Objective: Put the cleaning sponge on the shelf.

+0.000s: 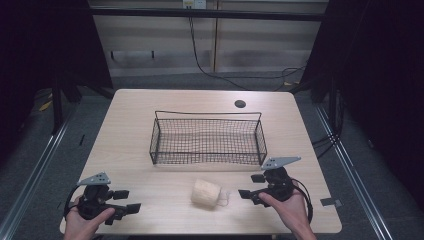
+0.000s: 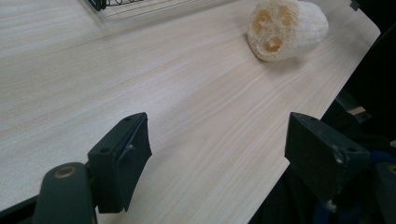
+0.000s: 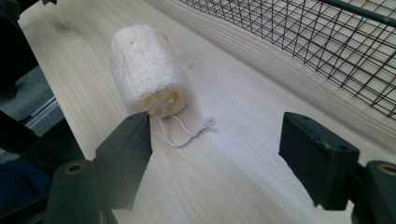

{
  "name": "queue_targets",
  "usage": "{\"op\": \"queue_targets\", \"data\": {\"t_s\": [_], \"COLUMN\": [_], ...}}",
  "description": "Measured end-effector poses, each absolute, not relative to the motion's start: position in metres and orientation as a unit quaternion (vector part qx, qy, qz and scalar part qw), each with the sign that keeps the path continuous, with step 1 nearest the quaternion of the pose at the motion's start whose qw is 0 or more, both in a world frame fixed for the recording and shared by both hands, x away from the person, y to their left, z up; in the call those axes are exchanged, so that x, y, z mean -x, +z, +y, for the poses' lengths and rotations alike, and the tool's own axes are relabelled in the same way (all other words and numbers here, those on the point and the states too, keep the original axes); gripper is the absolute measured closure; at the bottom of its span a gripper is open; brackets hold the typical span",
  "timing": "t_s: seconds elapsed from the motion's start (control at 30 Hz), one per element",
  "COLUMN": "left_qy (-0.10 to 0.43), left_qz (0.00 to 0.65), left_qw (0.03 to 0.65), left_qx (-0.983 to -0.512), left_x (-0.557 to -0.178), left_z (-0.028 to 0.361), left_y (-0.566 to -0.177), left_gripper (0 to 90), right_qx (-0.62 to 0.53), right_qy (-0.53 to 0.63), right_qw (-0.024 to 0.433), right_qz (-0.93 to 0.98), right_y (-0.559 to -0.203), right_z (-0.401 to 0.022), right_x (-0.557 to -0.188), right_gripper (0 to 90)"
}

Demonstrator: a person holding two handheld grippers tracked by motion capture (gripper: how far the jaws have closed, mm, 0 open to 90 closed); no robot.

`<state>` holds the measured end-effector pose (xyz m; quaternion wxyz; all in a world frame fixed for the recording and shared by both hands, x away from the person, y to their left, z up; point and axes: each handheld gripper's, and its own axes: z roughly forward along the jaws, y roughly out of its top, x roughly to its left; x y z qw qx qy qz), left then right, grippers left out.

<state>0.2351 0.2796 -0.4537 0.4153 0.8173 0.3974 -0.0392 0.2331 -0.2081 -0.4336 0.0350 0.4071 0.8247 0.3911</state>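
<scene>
While our hands sit at the near edge of the tabletop [image 1: 150,115], we see the left hand-held gripper [image 1: 127,201] at the near left corner, its jaws spread wide with nothing between them and pointing right along the near edge. In the left gripper view those jaws frame bare pale wood, with one jaw over the tabletop and the other past its near edge. The right hand-held gripper [image 1: 251,187] sits at the near right, its jaws likewise parted and empty, pointing left toward the middle. Between the two, near the right one and well apart from the left, a pale loofah sponge [image 1: 206,193] lies on its side on the wood, touched by neither. In the right gripper view the loofah sponge [image 3: 148,71] shows its holed end just beyond one jaw, and a thin white string loop [image 3: 184,130] trails from that end across the wood. Farther off, past the sponge, a black wire basket [image 1: 207,150] stands in the middle of the tabletop, with a small dark round hole [image 1: 240,104] in the wood beyond it toward the far right.
</scene>
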Motion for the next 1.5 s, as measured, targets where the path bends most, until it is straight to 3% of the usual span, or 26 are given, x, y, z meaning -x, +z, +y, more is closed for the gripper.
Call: {"op": "queue_targets", "data": {"t_s": [0.33,0.6,0.8,1.5], "left_qy": [-0.040,-0.043,-0.046,-0.046], "left_qz": [0.395,0.395,0.394,0.393], "left_qw": [0.411,0.408,0.406,0.402], "left_qx": [-0.821,-0.822,-0.823,-0.825], "left_x": [-0.235,-0.235,-0.234,-0.235], "left_z": [0.278,0.277,0.277,0.277], "left_y": [-0.454,-0.455,-0.456,-0.456], "left_gripper": [22.5,21.6,21.6,21.6], "right_qx": [-0.370,-0.342,-0.319,-0.255], "right_qy": [0.347,0.331,0.298,0.205], "right_qw": [0.013,-0.004,0.010,-0.033], "right_qz": [0.862,0.879,0.900,0.944], "right_y": [-0.425,-0.419,-0.414,-0.418], "right_z": [-0.185,-0.167,-0.152,-0.092], "right_x": [-0.244,-0.252,-0.259,-0.281], "right_gripper": [19.1,22.7,22.1,22.1]}}
